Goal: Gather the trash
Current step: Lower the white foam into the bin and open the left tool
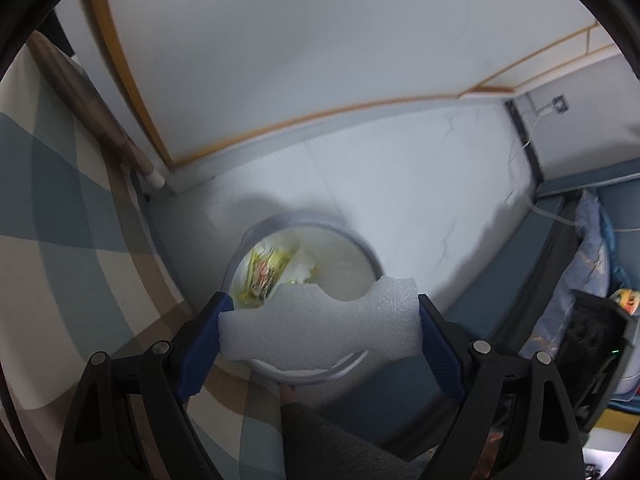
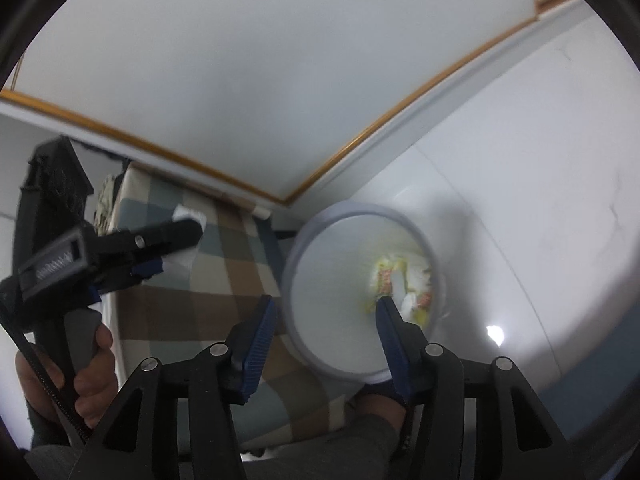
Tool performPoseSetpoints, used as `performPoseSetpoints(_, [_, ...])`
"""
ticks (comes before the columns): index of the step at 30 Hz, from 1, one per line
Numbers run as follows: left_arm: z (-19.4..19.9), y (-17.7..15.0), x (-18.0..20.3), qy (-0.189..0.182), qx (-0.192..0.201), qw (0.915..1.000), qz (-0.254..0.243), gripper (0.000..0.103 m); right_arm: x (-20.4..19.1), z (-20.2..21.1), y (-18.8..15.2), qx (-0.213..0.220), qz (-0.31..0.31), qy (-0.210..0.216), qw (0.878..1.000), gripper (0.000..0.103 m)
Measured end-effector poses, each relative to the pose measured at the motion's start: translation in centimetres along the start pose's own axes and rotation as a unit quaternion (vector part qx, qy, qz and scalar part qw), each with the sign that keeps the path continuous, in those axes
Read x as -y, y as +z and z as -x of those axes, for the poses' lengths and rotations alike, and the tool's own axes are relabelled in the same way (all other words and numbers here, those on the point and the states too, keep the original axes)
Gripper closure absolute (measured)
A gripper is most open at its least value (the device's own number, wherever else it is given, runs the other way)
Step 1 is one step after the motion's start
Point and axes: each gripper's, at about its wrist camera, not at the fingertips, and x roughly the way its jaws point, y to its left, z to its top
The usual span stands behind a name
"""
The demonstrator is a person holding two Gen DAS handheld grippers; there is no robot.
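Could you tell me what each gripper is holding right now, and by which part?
The left gripper clamps a white foam piece by its two opposite ends, above the trash bin. The right gripper holds nothing; its jaws stand apart.

Left tongs [image 1: 320, 320] angled steeply down, pads clamped on load; right tongs [image 2: 326, 320] parted, empty.

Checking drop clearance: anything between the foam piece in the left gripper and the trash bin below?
Nothing. In the left wrist view the foam piece, clamped in the left gripper, hangs over the trash bin opening, with only air between.
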Motion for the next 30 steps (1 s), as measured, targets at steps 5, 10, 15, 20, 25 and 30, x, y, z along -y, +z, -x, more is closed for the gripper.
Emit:
performPoseSetpoints(5, [-1.7,-0.2,1.0,0.021,-0.029,0.9991,-0.021,0.016,2.2,1.6,-0.5,0.026,-0.038,-0.017,0.999,0.051])
performPoseSetpoints(10, [-2.9,-0.1,1.2,0.021,-0.055,0.9982,-0.014,0.016,3.2,2.8,-0.5,0.035,-0.05,-0.028,0.998,0.051])
performPoseSetpoints(15, [-3.4,-0.1,1.7,0.018,-0.068,0.9974,-0.016,0.015,3.7,4.3,-0.2,0.047,-0.06,-0.035,0.996,0.05])
performPoseSetpoints(20, [-2.6,-0.6,2.2,0.009,-0.063,0.9977,-0.024,0.015,3.5,6.0,-0.3,0.074,-0.062,-0.044,0.994,0.049])
performPoseSetpoints(25, [-2.3,-0.8,2.1,0.018,-0.073,0.9967,-0.032,0.014,3.4,7.1,-0.5,0.079,-0.068,-0.043,0.994,0.049])
performPoseSetpoints(30, [-1.9,-1.2,2.3,0.01,-0.08,0.9962,-0.034,0.007,2.5,8.5,-1.0,0.092,-0.061,-0.046,0.993,0.049])
